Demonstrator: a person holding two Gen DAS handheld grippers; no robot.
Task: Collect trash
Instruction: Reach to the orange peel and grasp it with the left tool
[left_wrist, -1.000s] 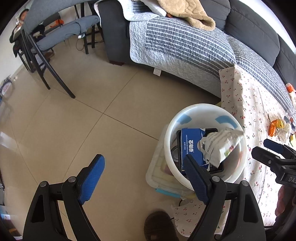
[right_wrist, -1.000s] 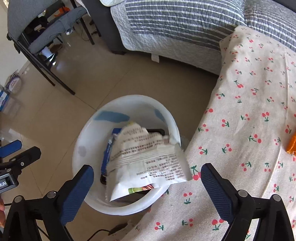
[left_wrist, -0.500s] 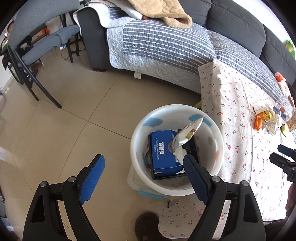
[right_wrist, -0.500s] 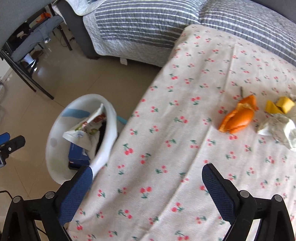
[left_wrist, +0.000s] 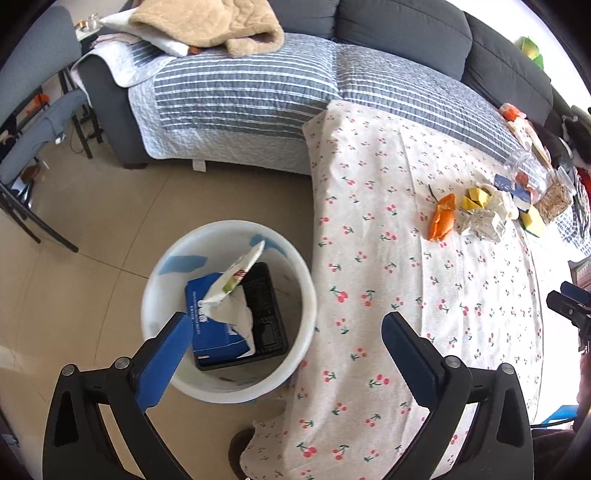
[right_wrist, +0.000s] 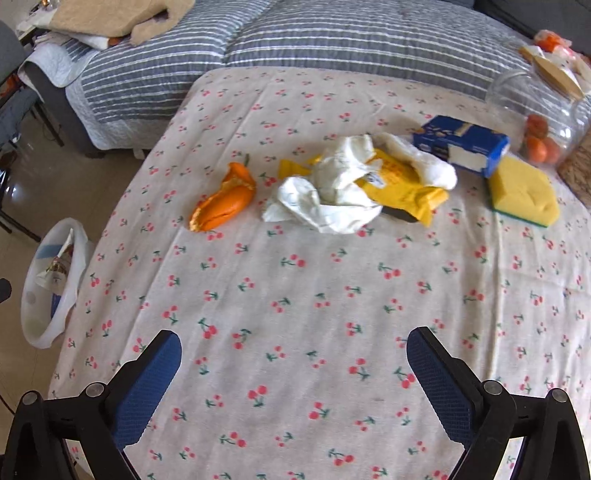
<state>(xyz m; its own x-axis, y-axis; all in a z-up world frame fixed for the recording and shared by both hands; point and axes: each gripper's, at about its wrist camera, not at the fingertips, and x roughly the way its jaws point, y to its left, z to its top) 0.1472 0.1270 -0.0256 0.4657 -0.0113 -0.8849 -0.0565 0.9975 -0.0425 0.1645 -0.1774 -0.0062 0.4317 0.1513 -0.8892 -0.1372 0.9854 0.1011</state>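
Both tongs moved from white bin (left_wrist: 229, 314) toward orange peel (right_wrist: 223, 203); left tongs (left_wrist: 284, 332) opening, right tongs (right_wrist: 291, 365) apart, empty.

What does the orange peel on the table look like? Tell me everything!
The orange peel is one curled, folded piece, bright orange outside and paler at its torn, ragged edges. It lies loose on the cherry-print tablecloth, left of the crumpled white paper and apart from it. Nothing holds it; both grippers are away from it.

Ahead of my fingers: yellow sponge (right_wrist: 524, 194) far right, blue box (right_wrist: 461, 144) just behind it, clear jar (right_wrist: 535, 110) w/ oranges beyond. Striped sofa quilt (right_wrist: 295, 37) at back.
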